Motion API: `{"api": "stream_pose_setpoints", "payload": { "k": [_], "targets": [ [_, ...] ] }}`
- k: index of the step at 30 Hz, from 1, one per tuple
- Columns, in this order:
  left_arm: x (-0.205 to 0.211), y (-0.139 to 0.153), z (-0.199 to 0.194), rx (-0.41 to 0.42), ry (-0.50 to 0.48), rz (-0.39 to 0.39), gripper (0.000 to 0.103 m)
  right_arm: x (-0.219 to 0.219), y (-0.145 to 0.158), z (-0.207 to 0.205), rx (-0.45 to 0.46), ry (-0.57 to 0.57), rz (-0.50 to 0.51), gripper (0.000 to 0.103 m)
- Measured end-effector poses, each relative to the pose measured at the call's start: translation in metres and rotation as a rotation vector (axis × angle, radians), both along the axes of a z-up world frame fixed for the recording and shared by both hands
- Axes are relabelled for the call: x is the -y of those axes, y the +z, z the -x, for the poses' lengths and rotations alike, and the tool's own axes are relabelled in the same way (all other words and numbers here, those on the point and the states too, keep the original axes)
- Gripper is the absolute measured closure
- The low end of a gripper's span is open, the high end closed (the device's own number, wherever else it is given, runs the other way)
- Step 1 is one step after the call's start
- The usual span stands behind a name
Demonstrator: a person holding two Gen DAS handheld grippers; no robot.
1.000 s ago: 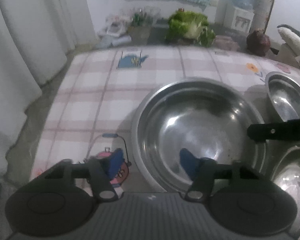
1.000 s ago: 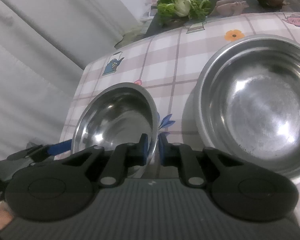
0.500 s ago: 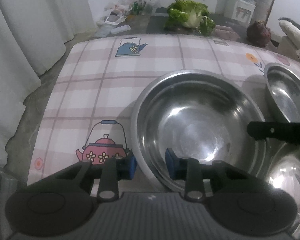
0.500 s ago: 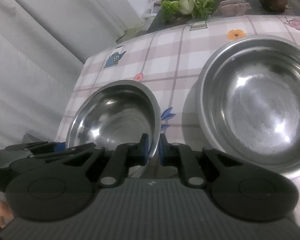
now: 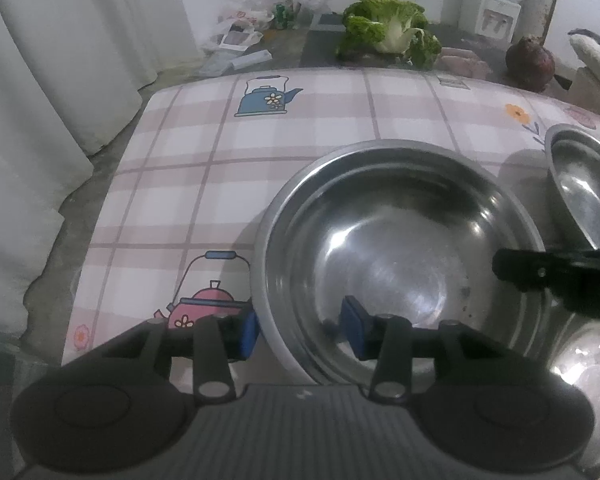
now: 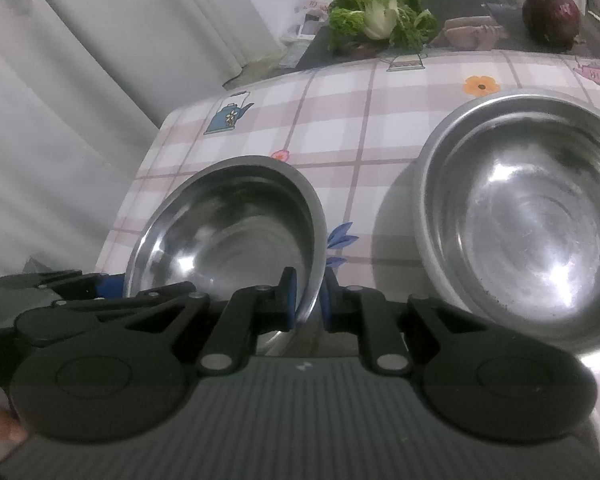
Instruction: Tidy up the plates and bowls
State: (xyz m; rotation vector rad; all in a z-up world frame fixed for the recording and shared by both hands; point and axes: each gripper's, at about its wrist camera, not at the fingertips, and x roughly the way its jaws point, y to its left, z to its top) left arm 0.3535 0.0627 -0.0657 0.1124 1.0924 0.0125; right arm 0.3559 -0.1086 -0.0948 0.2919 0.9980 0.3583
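Note:
A steel bowl [image 5: 400, 248] sits on the checked tablecloth in the middle of the left wrist view. My left gripper [image 5: 300, 332] straddles its near left rim, one blue pad outside and one inside. Its jaws are opening and neither pad presses the metal. In the right wrist view what looks like the same bowl [image 6: 228, 232] is tilted, and my right gripper [image 6: 308, 300] is shut on its near right rim. A bigger steel bowl [image 6: 520, 232] rests on the cloth to the right. The left gripper's fingers [image 6: 60, 292] show at that bowl's left side.
A third shiny bowl [image 5: 580, 372] lies at the lower right of the left wrist view. Beyond the table's far edge are a cabbage [image 5: 388, 28] and a dark red vegetable [image 5: 530, 62]. White curtains [image 5: 40, 100] hang past the table's left edge.
The left jaws narrowed around the bowl's rim, then widened again. The right gripper stayed shut on the rim, and the bowl shifted only slightly in its view.

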Motion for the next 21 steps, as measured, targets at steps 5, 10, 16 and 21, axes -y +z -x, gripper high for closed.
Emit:
{"api": "stream_pose_setpoints", "payload": {
  "k": [5, 10, 16, 21],
  "targets": [
    [0.000, -0.004, -0.006, -0.017, 0.013, 0.003, 0.056, 0.000, -0.003, -0.002, -0.008, -0.002, -0.008, 0.091],
    [0.002, -0.002, -0.005, -0.012, 0.020, -0.002, 0.055, -0.003, -0.002, -0.001, -0.005, -0.008, 0.005, 0.090],
    [0.001, 0.005, -0.002, -0.001, 0.018, 0.000, 0.056, -0.003, 0.003, 0.000, 0.003, -0.001, 0.005, 0.090],
    [-0.002, 0.013, 0.002, 0.014, 0.027, 0.000, 0.056, -0.006, 0.010, 0.002, 0.014, 0.004, 0.004, 0.089]
  ]
}}
